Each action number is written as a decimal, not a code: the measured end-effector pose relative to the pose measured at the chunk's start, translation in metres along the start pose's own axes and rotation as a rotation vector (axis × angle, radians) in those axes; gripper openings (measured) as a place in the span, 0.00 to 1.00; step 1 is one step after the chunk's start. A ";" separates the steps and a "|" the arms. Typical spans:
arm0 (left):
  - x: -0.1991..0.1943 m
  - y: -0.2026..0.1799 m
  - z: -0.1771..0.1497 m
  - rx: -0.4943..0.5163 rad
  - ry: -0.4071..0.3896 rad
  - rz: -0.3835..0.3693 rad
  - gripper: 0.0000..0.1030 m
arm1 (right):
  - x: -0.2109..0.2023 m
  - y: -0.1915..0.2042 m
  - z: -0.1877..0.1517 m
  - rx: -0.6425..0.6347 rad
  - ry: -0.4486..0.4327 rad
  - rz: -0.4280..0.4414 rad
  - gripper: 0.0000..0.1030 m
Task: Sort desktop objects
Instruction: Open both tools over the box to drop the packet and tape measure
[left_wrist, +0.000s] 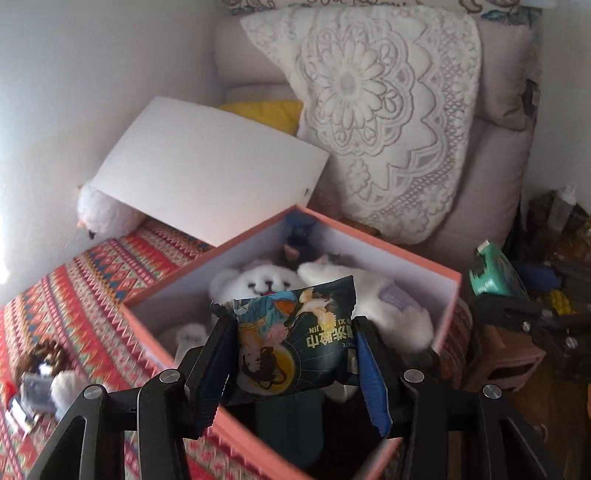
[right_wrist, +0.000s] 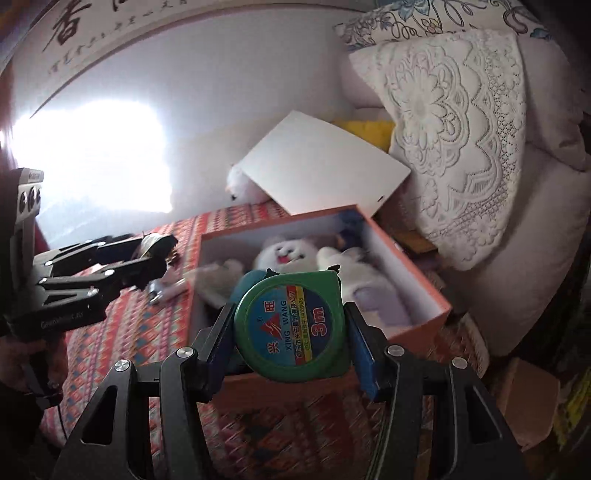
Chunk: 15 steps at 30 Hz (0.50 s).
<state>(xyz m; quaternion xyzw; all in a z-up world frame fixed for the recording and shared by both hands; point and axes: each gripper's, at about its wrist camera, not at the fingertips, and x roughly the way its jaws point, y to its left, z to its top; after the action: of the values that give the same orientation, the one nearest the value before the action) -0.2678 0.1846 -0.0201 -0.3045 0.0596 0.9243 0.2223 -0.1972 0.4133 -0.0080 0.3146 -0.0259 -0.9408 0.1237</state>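
Note:
My left gripper (left_wrist: 293, 354) is shut on a dark printed packet (left_wrist: 291, 332) and holds it over the near end of the open orange box (left_wrist: 448, 295). White plush toys (left_wrist: 266, 284) lie inside the box. My right gripper (right_wrist: 291, 332) is shut on a green 3m tape measure (right_wrist: 291, 328) and holds it just in front of the same box (right_wrist: 424, 295). The left gripper (right_wrist: 147, 258) also shows in the right wrist view, left of the box, holding something dark.
The box stands on a red patterned cloth (left_wrist: 85, 295). Its white lid (left_wrist: 207, 166) leans behind it against the wall over a white plush (left_wrist: 99, 214). A lace cushion (left_wrist: 376, 110) sits at the back right. Small items (left_wrist: 40, 384) lie on the cloth at left. Clutter (left_wrist: 495, 273) stands right.

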 end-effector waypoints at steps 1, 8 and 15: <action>0.011 0.002 0.004 0.000 0.008 0.001 0.52 | 0.010 -0.006 0.008 -0.002 0.005 0.001 0.58; 0.059 0.036 0.010 -0.110 0.047 0.022 0.87 | 0.096 -0.013 0.042 -0.020 0.033 0.064 0.59; 0.036 0.049 -0.011 -0.151 0.028 0.063 0.93 | 0.095 -0.009 0.042 0.069 -0.032 0.092 0.79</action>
<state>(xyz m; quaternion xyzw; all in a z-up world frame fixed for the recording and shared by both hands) -0.3091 0.1517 -0.0514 -0.3311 0.0024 0.9284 0.1689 -0.2977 0.3971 -0.0307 0.3021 -0.0747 -0.9375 0.1556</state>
